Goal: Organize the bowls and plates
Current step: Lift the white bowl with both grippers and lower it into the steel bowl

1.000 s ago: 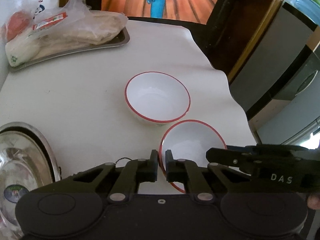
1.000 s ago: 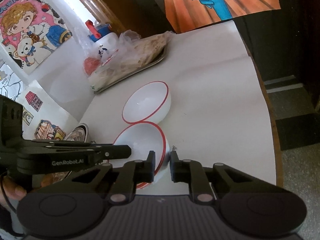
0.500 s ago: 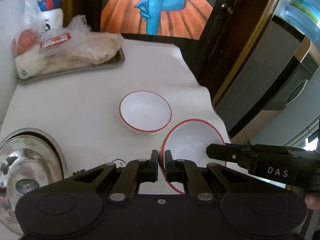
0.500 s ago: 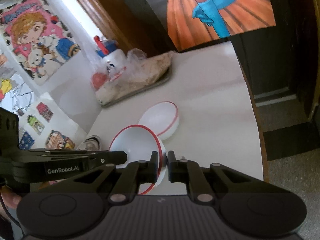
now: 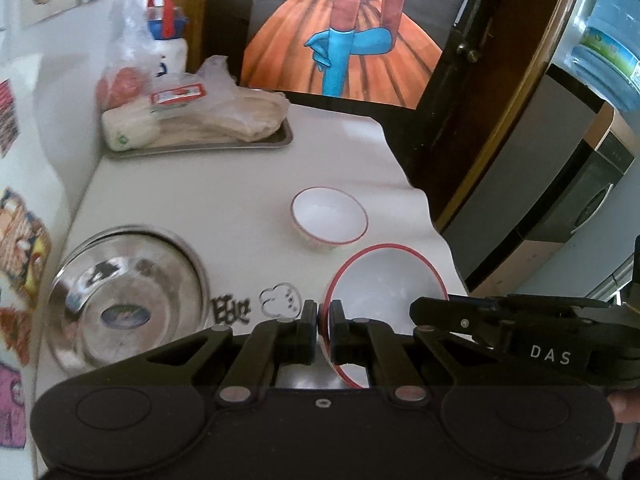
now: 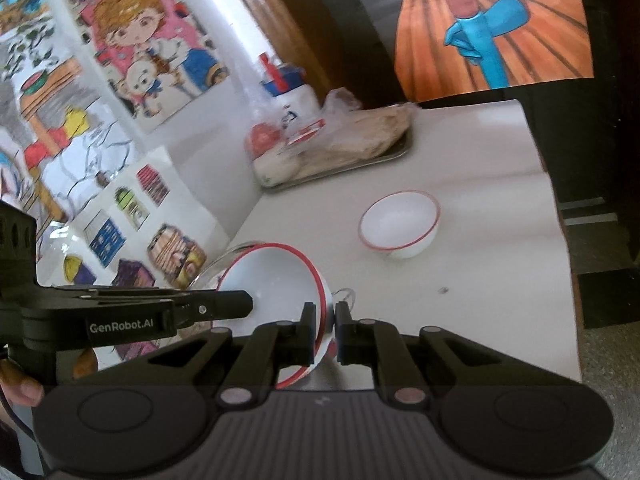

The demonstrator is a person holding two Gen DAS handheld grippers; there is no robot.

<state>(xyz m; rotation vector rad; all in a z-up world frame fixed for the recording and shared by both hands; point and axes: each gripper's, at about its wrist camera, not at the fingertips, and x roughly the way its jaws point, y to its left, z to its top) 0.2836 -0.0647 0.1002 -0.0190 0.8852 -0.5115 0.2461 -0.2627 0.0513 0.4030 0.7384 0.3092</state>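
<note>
Held bowl point(image 5: 384, 280): white, red rim, tilted, off the counter point(image 5: 224, 200). Gripped from 2 sides at once.

- Left hand-held gripper point(image 5: 324, 316): clenched on the bowl's rim at its left edge; rim passes between the 2 pads.
- Right hand-held gripper point(image 6: 325, 318): clenched on the same bowl point(image 6: 276, 276), on the opposite part of the rim; wall of the bowl sits between the pads.
- Each gripper shows in the other's view: right one enters the left wrist view from the right, marked "DAS"; left one enters the right wrist view from the left, marked "GenRobot.AI".
- A fingertip point(image 5: 622, 406) of the person shows at the right edge of the left wrist view.

Second bowl point(image 5: 329, 218): same white with red rim, upright on the counter, beyond the held bowl, apart from it. Also seen in the right wrist view point(image 6: 400, 222).

Steel plate point(image 5: 128, 300): round, shiny, lying on the counter's near left part, next to the wall. Sticker at its centre.

Metal tray point(image 5: 276, 142): far end of the counter, carrying plastic bags point(image 5: 208, 112) of food. White bottle point(image 5: 170, 52) with blue and red top stands behind it.

Wall to the left carries coloured drawings point(image 6: 148, 36).
</note>
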